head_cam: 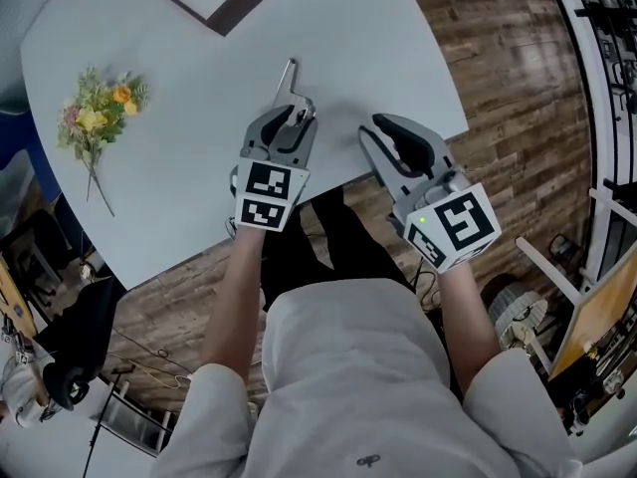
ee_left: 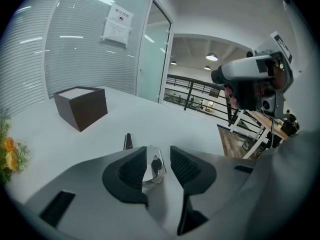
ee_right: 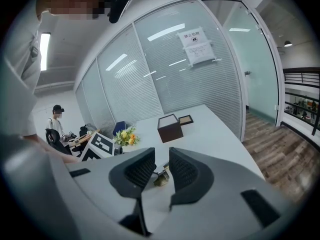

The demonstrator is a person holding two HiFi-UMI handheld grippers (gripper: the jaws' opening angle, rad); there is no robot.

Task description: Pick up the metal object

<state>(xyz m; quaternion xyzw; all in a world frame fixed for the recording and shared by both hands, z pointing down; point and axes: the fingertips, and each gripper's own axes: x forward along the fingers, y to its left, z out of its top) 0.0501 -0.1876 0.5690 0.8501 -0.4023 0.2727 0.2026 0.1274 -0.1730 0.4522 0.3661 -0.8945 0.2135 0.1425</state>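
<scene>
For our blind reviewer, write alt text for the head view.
A person's left gripper is set over a slim metal object on a pale table; the right gripper is alongside. A flower bunch lies left, a dark box at top.

No legible text anywhere. Paper notice [ee_left: 117, 24] on the glass partition [ee_left: 75, 69]: printed heading and lines, too small to read. Left marker cube [head_cam: 267, 195] and right marker cube [head_cam: 456, 225]: black-and-white square codes only, no characters.

White short-sleeved shirt [head_cam: 348, 366] (small dark logo [head_cam: 368, 460] printed on it), dark trousers [head_cam: 338, 239], grey left gripper [head_cam: 291, 118] and right gripper [head_cam: 381, 130], black ribbed pads [ee_left: 131, 171], each bearing a white cube [head_cam: 267, 195] with black square markers.
</scene>
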